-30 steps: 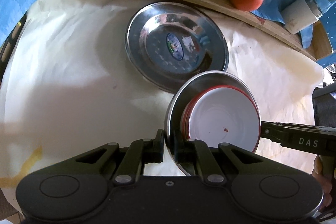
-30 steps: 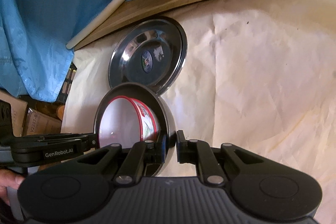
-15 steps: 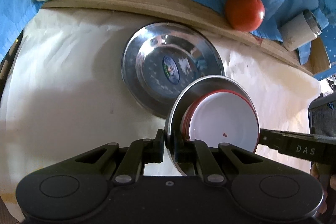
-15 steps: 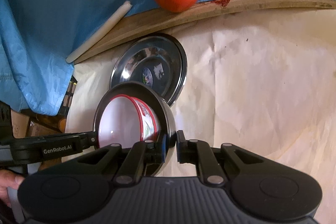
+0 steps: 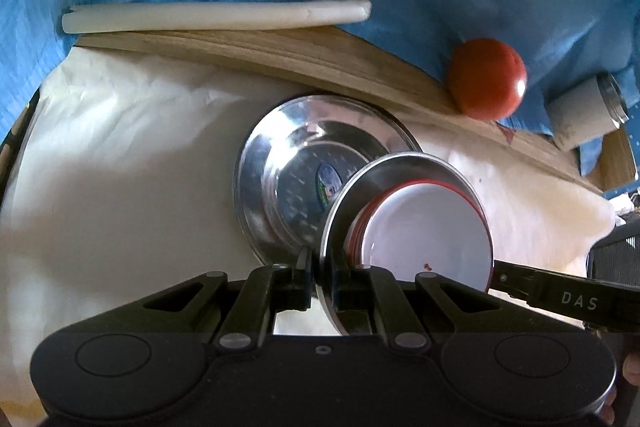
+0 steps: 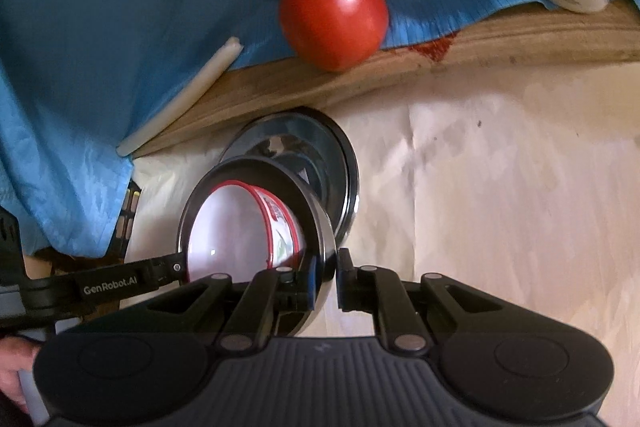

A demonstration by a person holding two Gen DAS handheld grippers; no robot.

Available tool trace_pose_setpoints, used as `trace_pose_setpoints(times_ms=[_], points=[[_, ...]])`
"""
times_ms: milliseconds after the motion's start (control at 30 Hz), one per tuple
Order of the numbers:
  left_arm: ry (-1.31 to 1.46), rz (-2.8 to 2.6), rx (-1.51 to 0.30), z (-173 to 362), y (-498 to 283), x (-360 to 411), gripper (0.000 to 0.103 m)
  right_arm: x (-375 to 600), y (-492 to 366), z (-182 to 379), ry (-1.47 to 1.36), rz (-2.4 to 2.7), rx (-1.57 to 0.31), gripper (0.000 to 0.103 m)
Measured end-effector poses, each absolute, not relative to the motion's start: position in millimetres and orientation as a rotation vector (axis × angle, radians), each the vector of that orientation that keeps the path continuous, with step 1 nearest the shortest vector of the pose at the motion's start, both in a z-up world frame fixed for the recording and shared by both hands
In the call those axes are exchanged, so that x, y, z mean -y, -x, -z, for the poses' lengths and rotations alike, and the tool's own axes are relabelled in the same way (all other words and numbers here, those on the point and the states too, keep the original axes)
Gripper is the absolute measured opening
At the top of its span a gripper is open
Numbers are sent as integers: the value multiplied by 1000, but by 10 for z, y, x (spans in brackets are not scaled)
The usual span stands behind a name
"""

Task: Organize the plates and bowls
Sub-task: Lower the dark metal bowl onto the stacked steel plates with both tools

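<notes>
I have both grippers clamped on the same small steel plate (image 5: 384, 167), 1 on each side of its rim. The left gripper (image 5: 320, 275) has its jaws closed down tight on the plate's left edge, and the right gripper (image 6: 332, 275) pinches the opposite edge the same way; in the left view its arm, marked DAS, reaches in from the right (image 5: 560, 297). The plate is tilted and held above the desk (image 5: 120, 187), which is covered with pale paper.

A white bowl with a red rim (image 5: 424, 231) sits in the held plate. In the right view I can see printed colour on its outer wall (image 6: 280, 223). A small red speck shows on the white inside in the left view.

Just beyond and partly under the held plate, a larger steel plate (image 5: 288, 163) lies flat on the paper, with a small oval sticker in its middle. The held plate overlaps its near right part in both views; I cannot tell whether they touch.

At the far edge of the desk runs a wooden strip (image 6: 500, 39). A red tomato (image 6: 334, 17) rests there against blue cloth (image 6: 120, 7). A long white stick (image 5: 216, 15) lies along the far left, and a pale cup (image 5: 580, 111) lies tipped over at the far right.
</notes>
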State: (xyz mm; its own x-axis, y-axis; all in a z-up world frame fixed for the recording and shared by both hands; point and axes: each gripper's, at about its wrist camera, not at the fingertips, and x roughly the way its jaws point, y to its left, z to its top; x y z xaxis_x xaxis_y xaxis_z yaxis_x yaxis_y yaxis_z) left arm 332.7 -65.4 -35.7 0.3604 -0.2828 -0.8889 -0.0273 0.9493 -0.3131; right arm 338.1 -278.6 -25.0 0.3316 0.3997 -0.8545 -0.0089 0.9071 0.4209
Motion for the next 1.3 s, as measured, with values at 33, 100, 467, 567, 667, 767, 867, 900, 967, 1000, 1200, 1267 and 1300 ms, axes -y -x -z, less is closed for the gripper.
trace_pose_setpoints(times_ms=[33, 100, 467, 567, 667, 767, 867, 900, 967, 1000, 1200, 1267, 1300], points=[[298, 164, -1194, 361, -3351, 641, 7, 2769, -3400, 257, -370, -273, -1206, 11], [306, 158, -1190, 368, -3391, 610, 7, 2738, -3445, 272, -366, -273, -1204, 11], [331, 120, -1172, 382, -3570, 426, 6, 2550, -3697, 337, -346, -288, -1217, 11], [338, 116, -1172, 410, -3608, 394, 6, 2516, -3746, 354, -340, -286, -1221, 11], [343, 115, -1172, 443, -3638, 375, 6, 2485, -3786, 369, -334, -281, -1223, 11], [338, 116, -1174, 467, -3663, 377, 6, 2472, -3813, 392, -333, -275, -1228, 11], [337, 116, -1178, 491, -3684, 379, 6, 2450, -3840, 422, -335, -269, -1233, 11], [336, 116, -1180, 499, -3691, 380, 6, 2454, -3846, 430, -336, -268, -1235, 11], [335, 116, -1182, 509, -3699, 385, 6, 2451, -3854, 446, -339, -265, -1238, 11], [335, 116, -1183, 512, -3700, 383, 6, 2451, -3850, 449, -340, -264, -1239, 11], [330, 115, -1188, 529, -3713, 379, 6, 2472, -3853, 460, -338, -263, -1240, 11], [330, 114, -1188, 531, -3719, 380, 6, 2470, -3855, 461, -338, -263, -1240, 11], [330, 115, -1186, 531, -3717, 382, 6, 2469, -3853, 461, -338, -262, -1240, 11]])
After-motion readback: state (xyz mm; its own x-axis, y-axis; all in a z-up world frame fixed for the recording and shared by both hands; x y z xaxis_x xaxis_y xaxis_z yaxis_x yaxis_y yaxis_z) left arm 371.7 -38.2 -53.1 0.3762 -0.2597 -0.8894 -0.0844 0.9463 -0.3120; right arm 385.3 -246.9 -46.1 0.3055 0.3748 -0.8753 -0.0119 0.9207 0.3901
